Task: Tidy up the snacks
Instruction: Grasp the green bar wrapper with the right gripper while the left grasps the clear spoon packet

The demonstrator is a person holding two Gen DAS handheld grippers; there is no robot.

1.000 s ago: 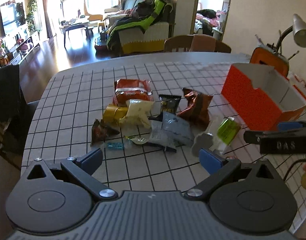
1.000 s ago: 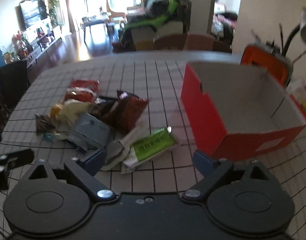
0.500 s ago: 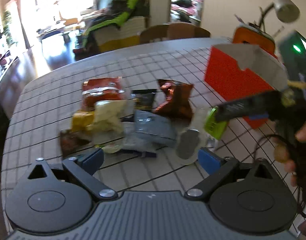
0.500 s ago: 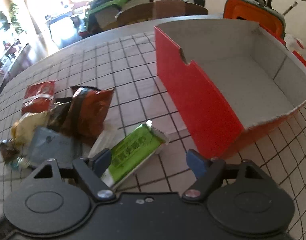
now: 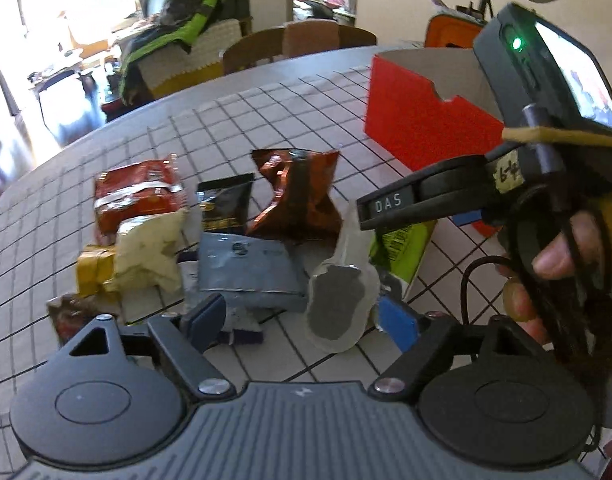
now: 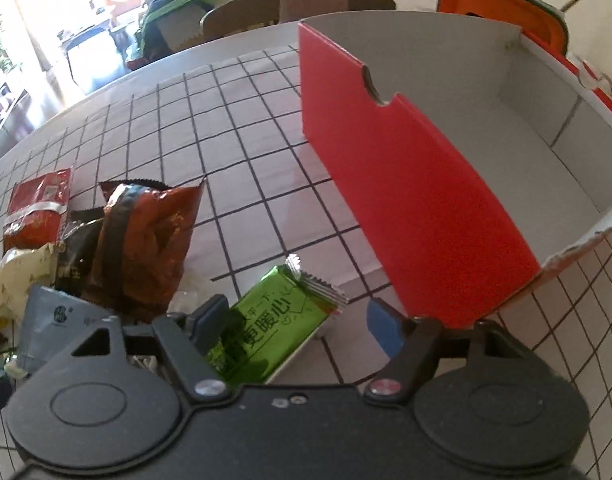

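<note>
My right gripper (image 6: pixel 300 322) is lowered over the green packet (image 6: pixel 274 330), jaws spread wide with one blue pad on each side of it; neither pad presses the wrapper, though whether the left pad touches its edge I cannot tell. The packet lies flat on the checked tablecloth (image 6: pixel 242 160), just beside the near corner of the red box (image 6: pixel 409 184), which stands open with a white interior. Chinese characters are printed in dark ink on the green wrapper; they are partly covered by my finger.

My left gripper (image 5: pixel 302 318) hovers low over the snack pile, jaws wide apart and holding nothing. Between the pads lie a grey pouch (image 5: pixel 246 268) and a clear wrapper with a grey disc (image 5: pixel 337 304). Behind them sit a brown-orange crinkled bag (image 5: pixel 298 192), a black sachet (image 5: pixel 226 204), a red bag with a silver band (image 5: pixel 138 196) and a pale yellow bag (image 5: pixel 150 252).

In the left view, my right hand (image 5: pixel 553 264) grips the other tool's handle. One finger bar carries the label "DAS"; a handwritten tag near it appears to read "64".
</note>
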